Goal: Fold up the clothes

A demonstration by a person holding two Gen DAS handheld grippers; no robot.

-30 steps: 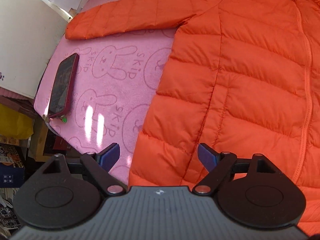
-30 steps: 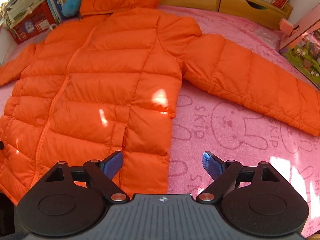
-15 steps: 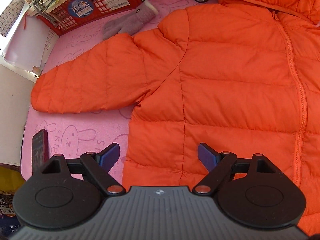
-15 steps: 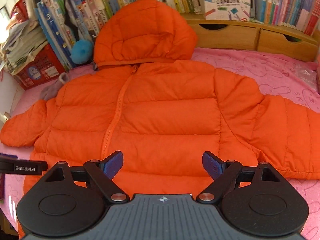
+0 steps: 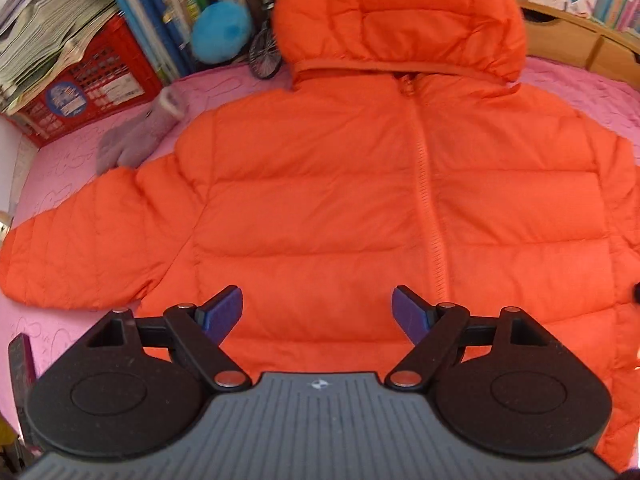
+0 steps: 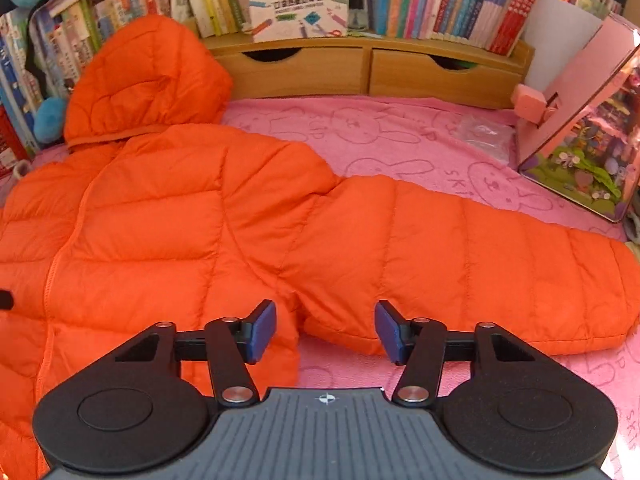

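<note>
fingers (image 6: 262,330) on the right gripper (image 6: 325,331) closing over the orange jacket (image 6: 168,216) sleeve, nothing pinched; left gripper (image 5: 317,312) closing slightly, empty, lower centre.

One orange hooded puffer jacket (image 5: 360,200) lies spread across one pink rabbit-print blanket (image 6: 420,140), its two sleeves, one at the left (image 5: 80,248) and one at the right (image 6: 480,264), reaching outward and its one hood (image 5: 400,16) at the far end. Two grippers, the left gripper (image 5: 318,312) and the right gripper (image 6: 325,330), each show two blue pads at the near edge. At the far side stand one red crate (image 5: 92,84), one grey glove (image 5: 132,140), one blue plush ball (image 5: 222,32), two wooden drawers (image 6: 296,68) and a row of books too many to count, with one dark phone (image 5: 20,368) near left.
</note>
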